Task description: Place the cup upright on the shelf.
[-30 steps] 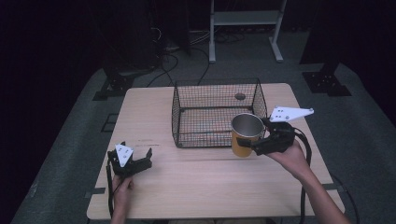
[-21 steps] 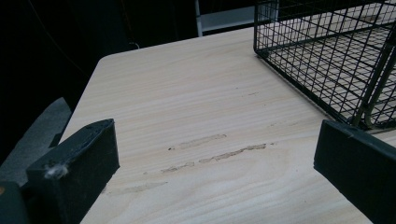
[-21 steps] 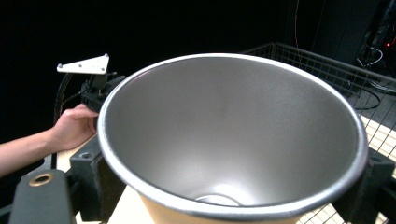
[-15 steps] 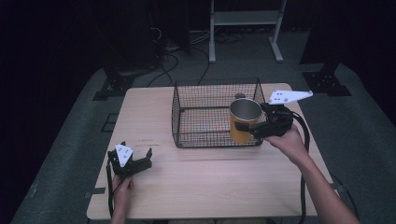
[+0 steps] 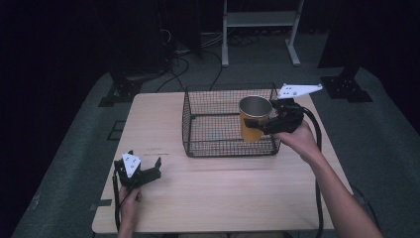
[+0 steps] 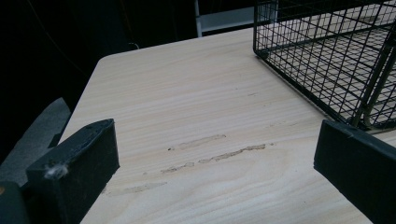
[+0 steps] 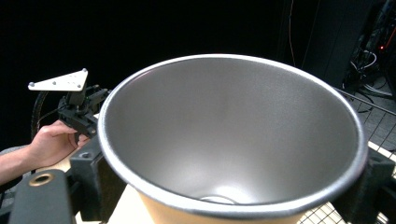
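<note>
Right gripper (image 5: pixel 261 124) is clamping the cup (image 5: pixel 254 118) with its 2 jaws pressing on opposite sides of the wall just under the rim, and is holding it upright in the air above the near right corner of the wire basket (image 5: pixel 208 121). In the right gripper view the cup (image 7: pixel 233 140) is showing a bare metal inside and a yellow outside, and it is looking empty. By its look it is probably handling as a light, stiff thing: the thin metal wall is unlikely to give under the jaws, but the smooth, tapering side could be slipping downward if the squeeze is slack. Taking it high on the wall, as now, seems the sound place.

Left gripper (image 5: pixel 139 173) is resting on the table (image 5: pixel 223 193) near its front left corner, well apart from the basket, with its jaws standing apart and nothing between them; the left gripper view is looking across bare wood (image 6: pixel 196 116) toward the basket (image 6: pixel 327 51).

Compared with 1 second ago, the cup is sitting farther back and higher, having moved from in front of the basket's near wall to over its rim. The left gripper is staying where it was.
</note>
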`<state>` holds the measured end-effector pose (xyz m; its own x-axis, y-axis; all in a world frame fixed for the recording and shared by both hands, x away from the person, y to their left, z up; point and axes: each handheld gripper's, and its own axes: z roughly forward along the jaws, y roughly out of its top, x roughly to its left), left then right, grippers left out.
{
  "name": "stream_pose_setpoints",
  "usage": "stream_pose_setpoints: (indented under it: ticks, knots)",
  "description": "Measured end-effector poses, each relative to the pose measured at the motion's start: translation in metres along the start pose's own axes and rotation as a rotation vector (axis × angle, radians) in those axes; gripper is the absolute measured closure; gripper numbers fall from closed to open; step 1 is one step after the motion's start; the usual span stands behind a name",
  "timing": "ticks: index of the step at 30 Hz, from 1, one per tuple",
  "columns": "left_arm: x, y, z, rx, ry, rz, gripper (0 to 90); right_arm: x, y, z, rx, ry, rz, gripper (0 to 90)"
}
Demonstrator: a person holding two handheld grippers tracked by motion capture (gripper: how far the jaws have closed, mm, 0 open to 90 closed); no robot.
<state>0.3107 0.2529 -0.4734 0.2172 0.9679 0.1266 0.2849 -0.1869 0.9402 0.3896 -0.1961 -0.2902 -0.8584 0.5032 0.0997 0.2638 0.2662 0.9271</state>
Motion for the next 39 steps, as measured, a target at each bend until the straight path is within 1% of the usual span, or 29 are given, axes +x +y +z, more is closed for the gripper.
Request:
stream_pose_setpoints:
  ticks: [3, 4, 7, 13, 15, 16, 17, 18, 19, 20, 22, 24, 26, 28, 29, 30, 31, 32, 33, 35, 37, 39]
  knots:
    - [0.001, 0.0, 0.0, -0.001, -0.001, -0.006, 0.0, -0.007, 0.003, 0.008, 0.01, -0.001, 0.006, 12.9]
    - [0.001, 0.0, 0.0, -0.001, -0.001, -0.006, 0.0, -0.007, 0.003, 0.008, 0.01, -0.001, 0.006, 12.9]
    - [0.0, 0.0, 0.0, -0.001, -0.002, -0.004, 0.0, -0.013, 0.005, 0.016, 0.02, 0.004, 0.008, 12.9]
    - [0.001, 0.0, 0.0, -0.003, 0.0, -0.006, 0.0, -0.02, 0.009, 0.027, 0.025, 0.012, 0.008, 12.9]
    - [0.001, 0.0, 0.0, -0.004, -0.002, -0.009, 0.0, -0.024, 0.013, 0.034, 0.035, 0.017, 0.011, 12.9]
    - [0.001, 0.0, 0.0, -0.004, -0.002, -0.009, 0.0, -0.024, 0.013, 0.034, 0.035, 0.017, 0.011, 12.9]
    - [0.001, 0.0, 0.0, -0.004, -0.002, -0.006, 0.0, -0.027, 0.016, 0.039, 0.036, 0.02, 0.007, 12.9]
    - [0.001, 0.0, 0.0, -0.004, -0.002, -0.006, 0.0, -0.027, 0.016, 0.039, 0.036, 0.02, 0.007, 12.9]
    - [0.001, 0.0, 0.0, -0.003, -0.002, -0.006, 0.0, -0.029, 0.019, 0.044, 0.043, 0.029, 0.006, 12.9]
    - [0.001, 0.0, 0.0, -0.003, -0.003, -0.005, 0.0, -0.029, 0.019, 0.044, 0.043, 0.029, 0.006, 12.9]
    - [0.001, 0.0, 0.0, -0.005, -0.002, -0.008, 0.0, -0.031, 0.021, 0.05, 0.045, 0.026, 0.003, 12.9]
    - [0.001, 0.0, 0.0, -0.005, -0.003, -0.008, 0.0, -0.035, 0.024, 0.058, 0.062, 0.021, -0.002, 12.9]
    - [0.001, 0.0, 0.0, -0.005, -0.003, -0.009, 0.0, -0.036, 0.025, 0.06, 0.068, 0.023, -0.008, 12.9]
    - [0.001, 0.0, 0.0, -0.005, -0.004, -0.009, 0.0, -0.04, 0.024, 0.066, 0.065, 0.025, 0.001, 12.9]
    - [0.001, 0.0, 0.0, -0.006, -0.005, -0.01, 0.0, -0.045, 0.022, 0.071, 0.064, 0.026, 0.009, 12.9]
    - [0.001, 0.0, 0.0, -0.006, -0.005, -0.01, 0.0, -0.045, 0.022, 0.071, 0.064, 0.026, 0.009, 12.9]
    - [0.001, 0.0, 0.0, -0.007, -0.005, -0.01, 0.0, -0.05, 0.02, 0.076, 0.067, 0.031, 0.018, 12.9]
    - [0.001, 0.0, 0.0, -0.007, -0.005, -0.01, 0.0, -0.05, 0.02, 0.076, 0.067, 0.031, 0.018, 12.9]
    - [0.001, 0.0, 0.0, -0.007, -0.006, -0.009, 0.0, -0.054, 0.017, 0.081, 0.07, 0.029, 0.018, 12.9]
    - [0.001, 0.0, -0.001, -0.006, -0.006, -0.008, 0.0, -0.055, 0.017, 0.083, 0.07, 0.031, 0.02, 12.9]
    - [0.001, 0.0, -0.001, -0.007, -0.006, -0.007, 0.0, -0.06, 0.013, 0.092, 0.085, 0.031, 0.021, 12.9]
    - [0.001, 0.0, -0.001, -0.008, -0.007, -0.009, 0.0, -0.063, 0.011, 0.096, 0.091, 0.031, 0.022, 12.9]
